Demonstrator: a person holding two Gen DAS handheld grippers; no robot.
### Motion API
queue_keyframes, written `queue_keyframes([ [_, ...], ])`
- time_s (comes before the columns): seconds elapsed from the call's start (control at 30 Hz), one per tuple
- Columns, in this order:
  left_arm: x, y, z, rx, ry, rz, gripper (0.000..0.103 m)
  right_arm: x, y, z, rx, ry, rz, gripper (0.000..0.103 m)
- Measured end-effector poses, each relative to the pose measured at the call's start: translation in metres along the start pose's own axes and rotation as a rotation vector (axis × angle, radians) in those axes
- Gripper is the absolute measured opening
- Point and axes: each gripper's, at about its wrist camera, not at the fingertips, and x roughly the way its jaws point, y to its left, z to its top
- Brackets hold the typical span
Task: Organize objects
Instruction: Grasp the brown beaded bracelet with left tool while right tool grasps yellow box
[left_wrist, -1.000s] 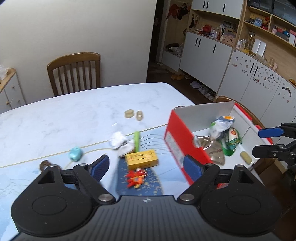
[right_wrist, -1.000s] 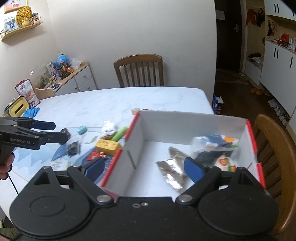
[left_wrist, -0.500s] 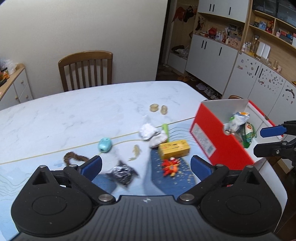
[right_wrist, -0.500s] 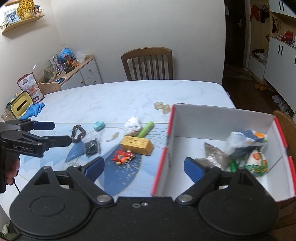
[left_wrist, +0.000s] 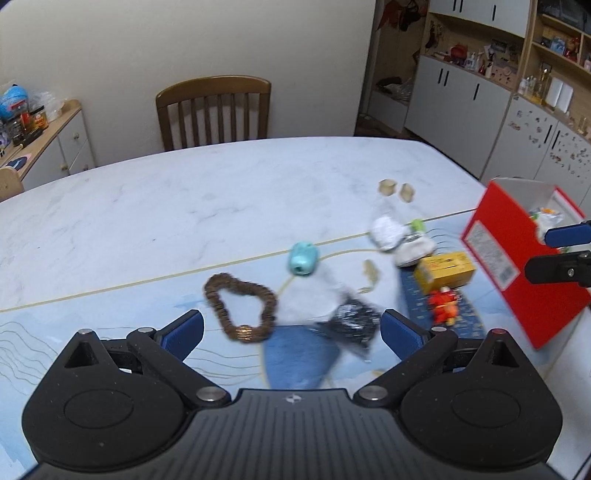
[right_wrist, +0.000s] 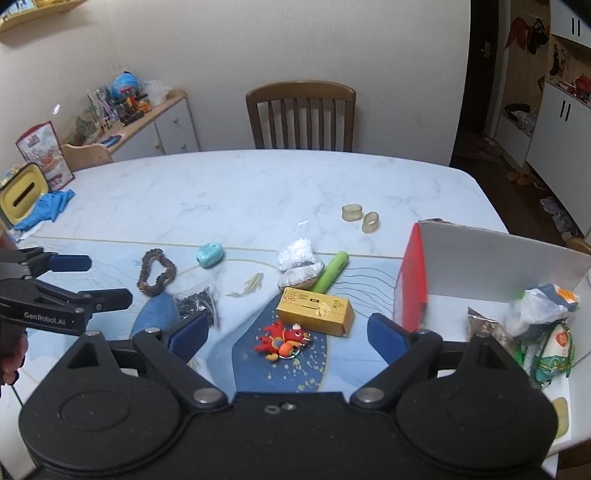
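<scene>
On the marbled bench (right_wrist: 229, 192), a knobbly brown bead loop (right_wrist: 156, 272), a crinkled black foil packet (right_wrist: 195, 301) and a smooth turquoise oval (right_wrist: 210, 254) lie left of a yellow carton (right_wrist: 316, 311), whose long axis runs left-right, and a green tube (right_wrist: 331, 270) slanting up-right. Right of them stands the red-and-white cardboard box (right_wrist: 413, 273), holding wrapped snacks. Left gripper (left_wrist: 291, 328) has just opened wide, holding nothing; right gripper (right_wrist: 288, 330) likewise gapes, nothing in it.
</scene>
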Motion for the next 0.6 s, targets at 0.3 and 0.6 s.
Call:
queue_keyframes([
  [0.3,0.031,0.008,-0.002,0.051,-0.008,0.034,0.102,0.047,0.007,0.003,0.034,0.048,-0.070,0.092],
  [0.6,0.050,0.009,-0.001,0.063,-0.019,0.027,0.102,0.084,0.006,0.003,0.024,0.100,-0.129,0.090],
])
